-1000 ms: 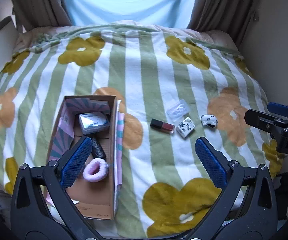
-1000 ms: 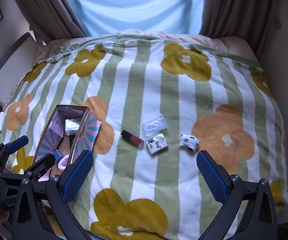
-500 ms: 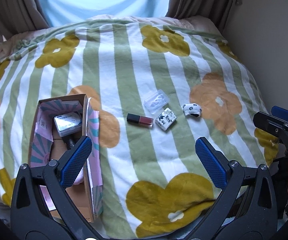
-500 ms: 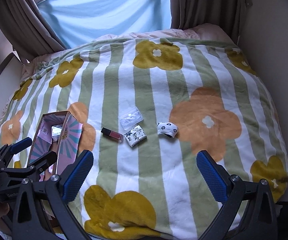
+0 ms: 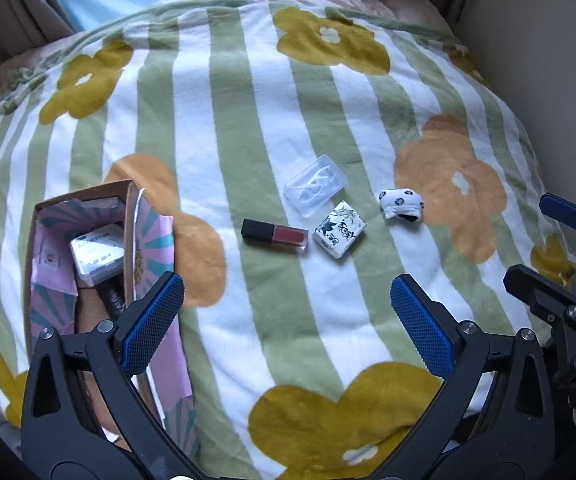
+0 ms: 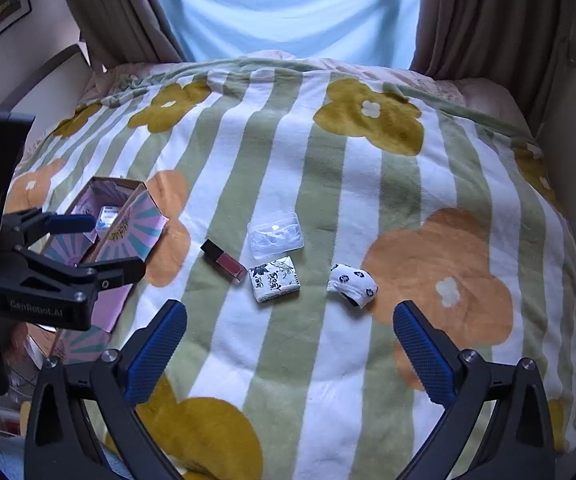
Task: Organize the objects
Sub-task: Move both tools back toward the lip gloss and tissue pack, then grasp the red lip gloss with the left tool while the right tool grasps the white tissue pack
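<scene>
On the striped flower blanket lie a dark red lip gloss tube [image 5: 275, 235] [image 6: 224, 260], a clear plastic case [image 5: 315, 185] [image 6: 275, 234], a white patterned packet [image 5: 340, 229] [image 6: 275, 279] and a white rolled sock with dark spots [image 5: 401, 204] [image 6: 353, 284]. An open cardboard box [image 5: 130, 240] [image 6: 128, 220] at the left holds a small white tin [image 5: 97, 254] and a dark item. My left gripper [image 5: 286, 320] is open and empty, near of the tube. My right gripper [image 6: 290, 344] is open and empty, near of the packet and sock.
The bed [image 6: 328, 160] runs back to a window with brown curtains [image 6: 488, 20]. A wall [image 5: 548, 80] borders the right side. My right gripper shows at the left wrist view's right edge [image 5: 560, 264]; my left gripper shows at the right wrist view's left [image 6: 56, 264].
Both grippers have moved forward toward the items, which now look larger. The left gripper has shifted right, away from the box. Both stay open and empty.
</scene>
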The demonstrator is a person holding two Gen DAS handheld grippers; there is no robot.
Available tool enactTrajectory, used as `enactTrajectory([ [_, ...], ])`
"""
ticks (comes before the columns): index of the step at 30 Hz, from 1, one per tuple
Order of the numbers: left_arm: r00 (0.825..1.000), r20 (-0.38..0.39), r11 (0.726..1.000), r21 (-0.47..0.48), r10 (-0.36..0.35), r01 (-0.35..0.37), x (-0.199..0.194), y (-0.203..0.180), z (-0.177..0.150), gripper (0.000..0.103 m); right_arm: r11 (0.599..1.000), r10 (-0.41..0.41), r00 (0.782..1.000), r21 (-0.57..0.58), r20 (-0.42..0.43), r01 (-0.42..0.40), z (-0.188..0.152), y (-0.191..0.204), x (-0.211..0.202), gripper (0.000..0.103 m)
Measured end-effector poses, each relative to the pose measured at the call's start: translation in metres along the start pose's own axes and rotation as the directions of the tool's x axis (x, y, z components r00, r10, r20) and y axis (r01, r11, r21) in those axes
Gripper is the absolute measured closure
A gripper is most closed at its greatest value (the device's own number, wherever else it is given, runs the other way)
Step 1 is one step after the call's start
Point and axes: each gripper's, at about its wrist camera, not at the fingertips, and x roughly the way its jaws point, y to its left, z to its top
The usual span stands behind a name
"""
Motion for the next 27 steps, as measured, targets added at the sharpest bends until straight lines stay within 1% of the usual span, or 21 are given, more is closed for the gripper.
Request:
enactTrajectory([
  [6, 0.998, -0.063, 1.0, 0.001, 0.024, -0.024, 0.082, 0.007, 0.011, 0.0, 0.995, 0.033, 0.999, -0.092, -0.029, -0.036, -0.011, -0.007, 0.074, 0.002],
  [9, 0.995, -0.09, 0.999, 0.019, 0.038, -0.037, 0.115, 0.009, 0.013, 0.0, 0.991, 0.047, 0.997, -0.12, -0.057, -0.053, -0.014, -0.007, 0.11, 0.006],
  [12, 0.992, -0.115, 0.998, 0.034, 0.05, -0.046, 0.142, 0.01, 0.015, 0.0, 0.987, 0.067, 0.995, -0.144, -0.075, -0.077, -0.017, -0.006, 0.138, 0.007],
  [15, 0.989, -0.134, 0.997, 0.045, 0.062, -0.056, 0.161, 0.01, 0.016, 0.0, 0.98, 0.079, 0.992, -0.175, -0.101, -0.096, -0.02, -0.002, 0.164, 0.007],
  [19, 0.984, -0.164, 0.996, 0.069, 0.071, -0.061, 0.181, 0.007, 0.017, 0.0, 0.97, 0.088, 0.987, -0.213, -0.137, -0.116, -0.019, 0.002, 0.191, 0.017],
  [21, 0.982, -0.174, 0.995, 0.074, 0.077, -0.065, 0.188, 0.007, 0.018, 0.0, 0.968, 0.1, 0.984, -0.214, -0.146, -0.13, -0.018, 0.002, 0.199, 0.018],
  [27, 0.979, -0.198, 0.997, 0.062, 0.055, -0.044, 0.202, 0.01, 0.022, 0.001, 0.961, 0.125, 0.979, -0.225, -0.16, -0.159, -0.015, 0.006, 0.213, 0.018],
])
